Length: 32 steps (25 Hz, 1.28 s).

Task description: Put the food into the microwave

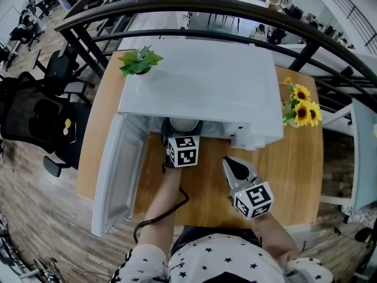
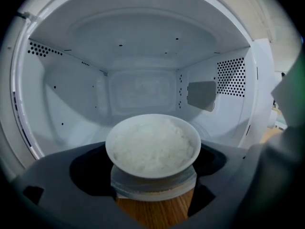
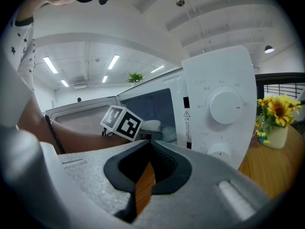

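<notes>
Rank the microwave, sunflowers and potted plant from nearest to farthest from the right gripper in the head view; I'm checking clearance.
1. Microwave, just ahead of the right gripper.
2. Sunflowers, at the table's right side.
3. Potted plant, atop the microwave's far left corner.

The head view looked steeply down from above the person onto the microwave top, its open door and the worktop, with the left tool at the cavity mouth and the right tool short of the front. The left gripper view faced straight into the cavity from close at its opening, the bowl of rice held between the jaws. The right gripper view sat low over the worktop, faced the control panel from near at an upward slant, and shared with the head view the left tool's marker cube, the bowl and the sunflowers.
</notes>
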Tool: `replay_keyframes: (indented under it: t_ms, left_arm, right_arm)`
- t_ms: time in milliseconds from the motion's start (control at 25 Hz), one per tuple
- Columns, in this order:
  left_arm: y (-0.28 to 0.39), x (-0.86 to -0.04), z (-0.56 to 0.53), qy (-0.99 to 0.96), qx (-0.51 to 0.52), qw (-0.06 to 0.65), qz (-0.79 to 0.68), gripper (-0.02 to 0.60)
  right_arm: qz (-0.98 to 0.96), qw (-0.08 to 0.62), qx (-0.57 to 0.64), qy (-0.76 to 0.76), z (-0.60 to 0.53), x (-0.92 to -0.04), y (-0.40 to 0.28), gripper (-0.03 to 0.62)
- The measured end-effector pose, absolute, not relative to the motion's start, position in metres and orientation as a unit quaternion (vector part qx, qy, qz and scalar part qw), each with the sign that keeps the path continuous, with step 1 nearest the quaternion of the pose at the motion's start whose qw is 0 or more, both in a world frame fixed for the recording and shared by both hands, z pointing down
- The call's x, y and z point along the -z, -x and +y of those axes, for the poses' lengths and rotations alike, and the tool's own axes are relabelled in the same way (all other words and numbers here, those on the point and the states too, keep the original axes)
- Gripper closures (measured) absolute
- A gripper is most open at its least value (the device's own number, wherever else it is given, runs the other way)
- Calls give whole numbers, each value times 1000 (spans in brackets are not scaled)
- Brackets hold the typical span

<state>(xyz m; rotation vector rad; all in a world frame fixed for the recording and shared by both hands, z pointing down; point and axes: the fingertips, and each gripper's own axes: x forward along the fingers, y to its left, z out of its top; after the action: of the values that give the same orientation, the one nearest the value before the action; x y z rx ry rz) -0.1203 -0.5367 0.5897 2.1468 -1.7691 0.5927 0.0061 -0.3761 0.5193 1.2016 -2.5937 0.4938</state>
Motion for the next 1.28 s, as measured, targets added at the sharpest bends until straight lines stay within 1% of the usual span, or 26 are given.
replay_keyframes:
  t_ms: [520,840,1280]
  left_arm:
    - [121,-576,-516,-750,-186,151,-617,106]
    - [115,-550,-470,-761,-168,135,-612,106]
    - [95,-508,-380,-785,-122,149,-589,109]
  right_arm:
    - [-889,111,-160,-413,-360,-507,-6,589]
    - [-892,96,-144,-418,-335,-492,-8,589]
    - [-896,76,-120,-422,-290,-467,-15,589]
